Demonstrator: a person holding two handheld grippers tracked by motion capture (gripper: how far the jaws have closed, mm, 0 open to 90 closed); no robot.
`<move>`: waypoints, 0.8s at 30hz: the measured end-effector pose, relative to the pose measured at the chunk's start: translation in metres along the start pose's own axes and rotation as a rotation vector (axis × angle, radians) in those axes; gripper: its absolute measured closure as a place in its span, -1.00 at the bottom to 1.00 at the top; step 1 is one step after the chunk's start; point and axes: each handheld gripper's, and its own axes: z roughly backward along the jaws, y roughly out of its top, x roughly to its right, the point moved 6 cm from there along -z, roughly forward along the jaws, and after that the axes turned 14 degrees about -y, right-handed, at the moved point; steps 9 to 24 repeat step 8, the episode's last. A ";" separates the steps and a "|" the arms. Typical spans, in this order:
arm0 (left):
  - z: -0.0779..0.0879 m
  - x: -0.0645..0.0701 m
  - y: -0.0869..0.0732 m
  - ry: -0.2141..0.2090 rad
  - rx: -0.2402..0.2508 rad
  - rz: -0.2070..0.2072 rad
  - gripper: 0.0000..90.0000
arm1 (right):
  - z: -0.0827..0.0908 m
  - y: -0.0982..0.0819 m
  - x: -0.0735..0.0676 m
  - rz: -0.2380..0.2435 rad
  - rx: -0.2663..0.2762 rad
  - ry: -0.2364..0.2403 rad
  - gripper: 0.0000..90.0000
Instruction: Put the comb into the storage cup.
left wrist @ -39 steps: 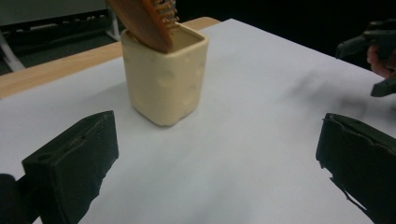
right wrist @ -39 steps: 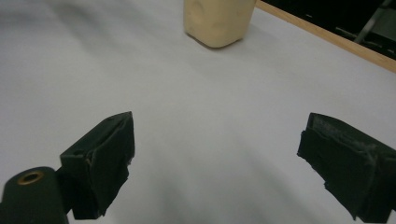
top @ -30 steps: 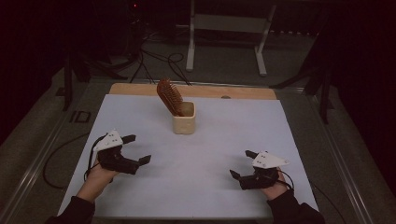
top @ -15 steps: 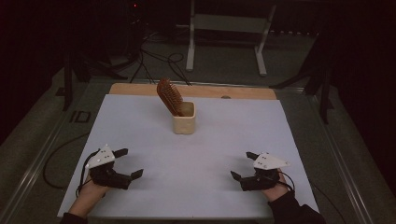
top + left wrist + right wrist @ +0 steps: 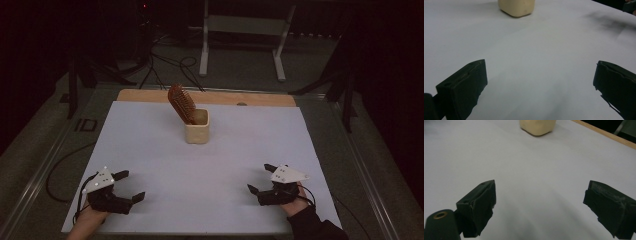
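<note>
While the brown wooden hairbrush [image 5: 181, 103] stands in the cream square cup [image 5: 197, 127], both grippers are held empty, jaws apart. The left gripper [image 5: 131, 186] has been drawn back to the near edge (right gripper [image 5: 260, 178] unmoved); the work is judged finished.

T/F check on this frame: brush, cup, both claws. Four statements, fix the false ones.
1. The hairbrush stands in the cream cup. True.
2. The left claw is shut on the hairbrush. False: it is open, holding nothing, near the table's front edge.
3. The right claw is open over the white table cover. True.
4. The cup lies tipped on its side. False: it stands upright.
</note>
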 end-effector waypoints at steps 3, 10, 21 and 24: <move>0.003 0.000 -0.003 0.017 0.007 0.000 -1.00 | -0.002 -0.001 -0.001 0.005 0.000 0.000 -0.78; 0.002 0.000 -0.004 0.020 0.003 -0.005 -1.00 | -0.002 0.000 0.001 0.009 0.004 -0.005 -0.78; 0.002 0.000 -0.004 0.020 0.003 -0.005 -1.00 | -0.002 0.000 0.001 0.009 0.004 -0.005 -0.78; 0.002 0.000 -0.004 0.020 0.003 -0.005 -1.00 | -0.002 0.000 0.001 0.009 0.004 -0.005 -0.78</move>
